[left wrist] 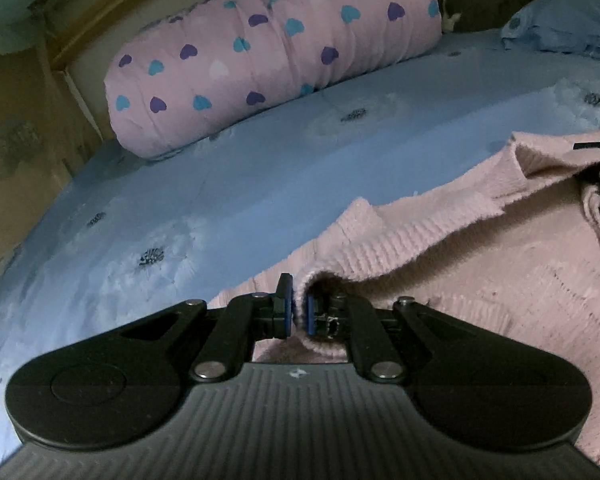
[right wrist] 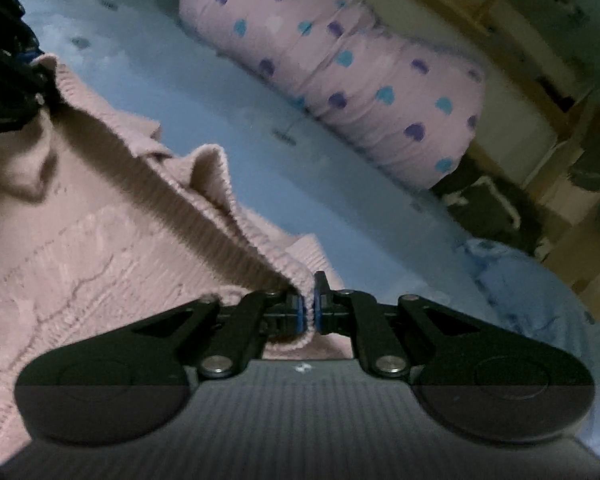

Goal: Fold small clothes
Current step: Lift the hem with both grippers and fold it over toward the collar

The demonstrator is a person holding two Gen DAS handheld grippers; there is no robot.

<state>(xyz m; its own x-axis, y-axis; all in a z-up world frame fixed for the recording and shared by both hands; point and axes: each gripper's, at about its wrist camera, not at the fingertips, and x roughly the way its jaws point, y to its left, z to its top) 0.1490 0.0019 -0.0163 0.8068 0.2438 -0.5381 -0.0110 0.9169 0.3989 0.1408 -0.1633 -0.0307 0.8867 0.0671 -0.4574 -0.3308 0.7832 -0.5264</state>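
left gripper point(left wrist: 298, 306): jaws pinched on a ribbed edge of the pink knit sweater point(left wrist: 480, 280), fabric bunched between the blue pads.
right gripper point(right wrist: 308, 306): jaws pressed together on another ribbed edge of the sweater; the hem stretches from its fingers toward the left gripper.
sweater: spread right of the left fingers and left of the right fingers, over the blue bedsheet point(left wrist: 220, 184).
beyond fingers: pink heart-print bolster point(left wrist: 276, 52).
far corner: blue pillow point(left wrist: 572, 28), probably; view blurred.

Pale pink knit sweater point(left wrist: 480, 264), blue sheet point(left wrist: 220, 184) with seemingly dark floral marks, pink bolster point(left wrist: 276, 52) with purple, turquoise hearts.
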